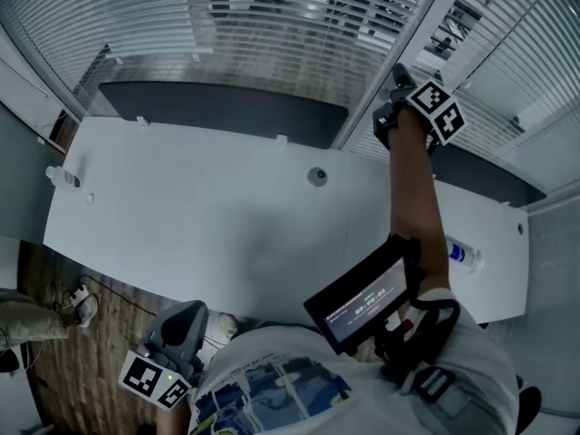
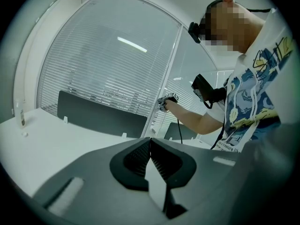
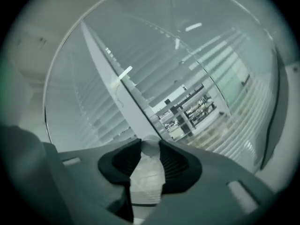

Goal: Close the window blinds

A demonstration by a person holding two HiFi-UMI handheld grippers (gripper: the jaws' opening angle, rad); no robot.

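Note:
Slatted window blinds hang behind the desk, one on the left (image 1: 227,16) and one on the right (image 1: 517,43), split by a white frame post (image 1: 399,53). In the right gripper view the right-hand slats (image 3: 220,102) are tilted apart and an office shows through them. My right gripper (image 1: 399,82) is raised at the post, shut on a translucent ribbed wand handle (image 3: 146,175) whose round end sits between the jaw tips (image 3: 151,144). It also shows in the left gripper view (image 2: 168,100). My left gripper (image 1: 186,326) hangs low by my body, shut and empty (image 2: 150,142).
A white desk (image 1: 208,216) stands between me and the window, with a dark panel (image 1: 227,111) along its far edge. On it are a bottle (image 1: 462,254) at the right, a small bottle (image 1: 63,178) at the left and a cable grommet (image 1: 317,177). A screen device (image 1: 362,302) is strapped to my right forearm.

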